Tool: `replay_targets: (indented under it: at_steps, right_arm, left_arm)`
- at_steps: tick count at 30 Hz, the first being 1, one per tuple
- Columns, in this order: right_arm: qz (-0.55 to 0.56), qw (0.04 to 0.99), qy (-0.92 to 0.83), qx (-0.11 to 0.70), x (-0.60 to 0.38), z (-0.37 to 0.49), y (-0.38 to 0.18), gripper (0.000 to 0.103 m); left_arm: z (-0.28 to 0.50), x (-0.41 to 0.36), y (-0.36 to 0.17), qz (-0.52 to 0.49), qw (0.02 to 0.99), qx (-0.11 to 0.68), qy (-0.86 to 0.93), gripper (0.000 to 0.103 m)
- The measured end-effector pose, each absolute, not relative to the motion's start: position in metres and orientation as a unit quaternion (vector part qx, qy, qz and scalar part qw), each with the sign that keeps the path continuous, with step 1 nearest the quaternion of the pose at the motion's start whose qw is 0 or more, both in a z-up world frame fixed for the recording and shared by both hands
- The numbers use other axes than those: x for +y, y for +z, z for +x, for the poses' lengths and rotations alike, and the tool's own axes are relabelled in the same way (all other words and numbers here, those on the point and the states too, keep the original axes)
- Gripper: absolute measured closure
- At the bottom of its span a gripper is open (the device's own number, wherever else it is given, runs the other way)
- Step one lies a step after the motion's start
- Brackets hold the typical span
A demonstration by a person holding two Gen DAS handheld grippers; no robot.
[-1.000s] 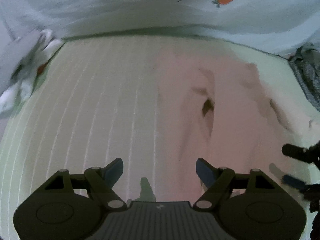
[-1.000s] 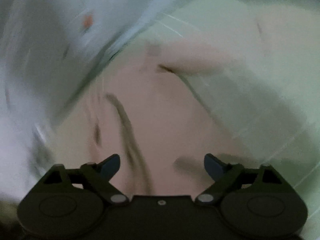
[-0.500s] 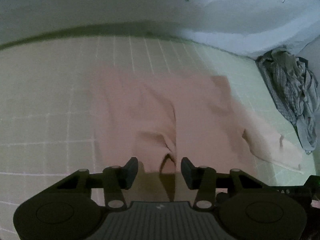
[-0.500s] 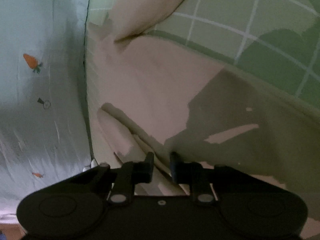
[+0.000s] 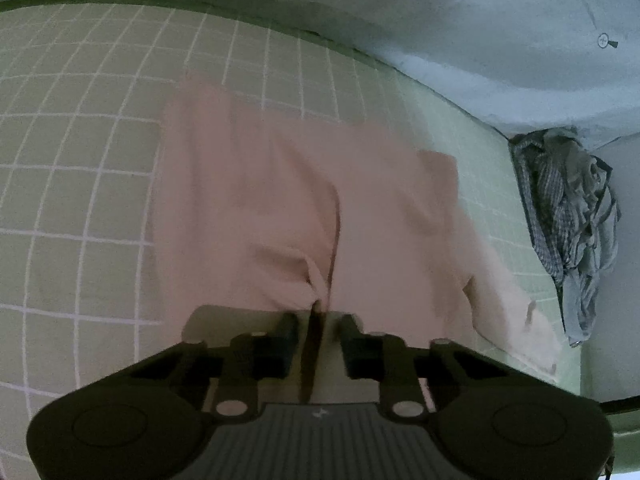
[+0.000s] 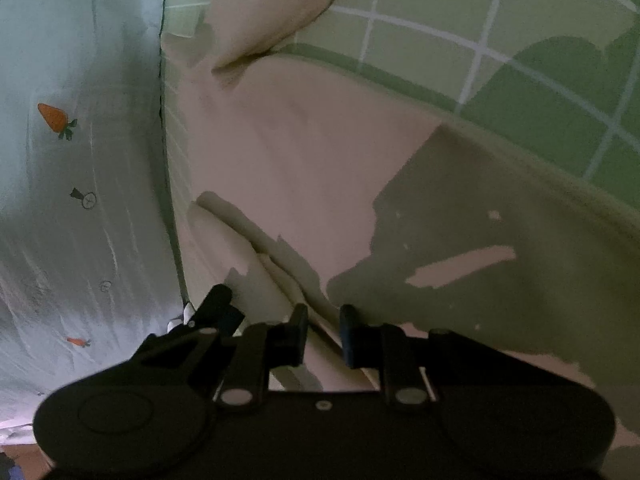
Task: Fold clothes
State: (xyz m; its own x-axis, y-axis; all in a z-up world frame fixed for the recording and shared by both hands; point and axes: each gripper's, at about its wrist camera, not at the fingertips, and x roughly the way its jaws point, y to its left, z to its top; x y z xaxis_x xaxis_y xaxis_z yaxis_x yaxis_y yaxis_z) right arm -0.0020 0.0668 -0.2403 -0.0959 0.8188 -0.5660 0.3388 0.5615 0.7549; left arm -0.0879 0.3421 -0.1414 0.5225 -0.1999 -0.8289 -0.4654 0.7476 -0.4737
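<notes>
A pale pink garment [image 5: 280,200] lies spread on the green checked sheet [image 5: 80,140], one sleeve trailing to the right. My left gripper [image 5: 318,328] is at its near edge, shut on a pinched ridge of the pink cloth. In the right wrist view the same pink garment [image 6: 304,152] fills the middle, with a folded edge running to my right gripper [image 6: 323,334]. That gripper is shut on the fold, and cloth shows between the dark fingers [image 6: 298,332]. A shadow of the gripper darkens the cloth on the right.
A heap of grey checked clothes [image 5: 568,224] lies at the right edge of the sheet. A light blue quilt with carrot prints [image 5: 480,20] borders the far side, and the quilt [image 6: 60,160] also runs along the left in the right wrist view.
Both grippers were open a second ago and have shut on the pink garment. The left one has drawn back, so more of the sheet and clothes heap shows.
</notes>
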Motion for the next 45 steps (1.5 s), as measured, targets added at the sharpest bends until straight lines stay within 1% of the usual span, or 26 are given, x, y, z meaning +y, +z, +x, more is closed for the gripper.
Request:
replay_targets:
  at_steps: [2, 4, 8, 13, 20, 27, 28, 29, 31, 34, 41, 45]
  right_arm:
    - [0.411, 0.532, 0.227, 0.705, 0.067, -0.001, -0.242, 0.085]
    - [0.410, 0.532, 0.229, 0.705, 0.068, 0.000, -0.243, 0.085]
    - [0.404, 0.534, 0.236, 0.704, 0.067, 0.001, -0.243, 0.085]
    - [0.367, 0.557, 0.251, 0.701, 0.072, 0.002, -0.235, 0.089]
    - [0.338, 0.572, 0.266, 0.699, 0.074, 0.003, -0.227, 0.089]
    - [0.242, 0.617, 0.304, 0.685, 0.094, 0.006, -0.210, 0.090]
    - [0.231, 0.621, 0.308, 0.682, 0.098, 0.007, -0.208, 0.090]
    - [0.220, 0.626, 0.311, 0.680, 0.101, 0.007, -0.207, 0.094]
    - [0.204, 0.634, 0.315, 0.676, 0.104, 0.008, -0.205, 0.100]
    - [0.199, 0.643, 0.319, 0.668, 0.104, 0.009, -0.202, 0.101]
    - [0.202, 0.679, 0.315, 0.632, 0.062, 0.011, -0.182, 0.102]
    - [0.217, 0.673, 0.305, 0.639, 0.055, 0.014, -0.189, 0.102]
  left_arm:
    - [-0.088, 0.344, -0.142, -0.350, 0.800, 0.480, 0.083, 0.088]
    - [-0.093, 0.347, -0.143, -0.357, 0.799, 0.477, 0.082, 0.090]
    - [-0.096, 0.348, -0.142, -0.358, 0.801, 0.473, 0.080, 0.090]
    - [-0.095, 0.344, -0.140, -0.352, 0.808, 0.467, 0.070, 0.090]
    - [-0.100, 0.344, -0.142, -0.354, 0.800, 0.481, 0.050, 0.090]
    - [-0.105, 0.342, -0.145, -0.357, 0.797, 0.486, 0.042, 0.091]
    - [-0.105, 0.342, -0.145, -0.358, 0.796, 0.486, 0.042, 0.097]
    - [-0.105, 0.342, -0.145, -0.359, 0.796, 0.485, 0.042, 0.101]
    - [-0.107, 0.343, -0.146, -0.363, 0.797, 0.482, 0.042, 0.102]
    - [-0.109, 0.346, -0.143, -0.368, 0.801, 0.470, 0.046, 0.102]
    - [-0.122, 0.356, -0.144, -0.376, 0.803, 0.457, 0.071, 0.103]
    - [-0.130, 0.362, -0.144, -0.380, 0.804, 0.449, 0.086, 0.102]
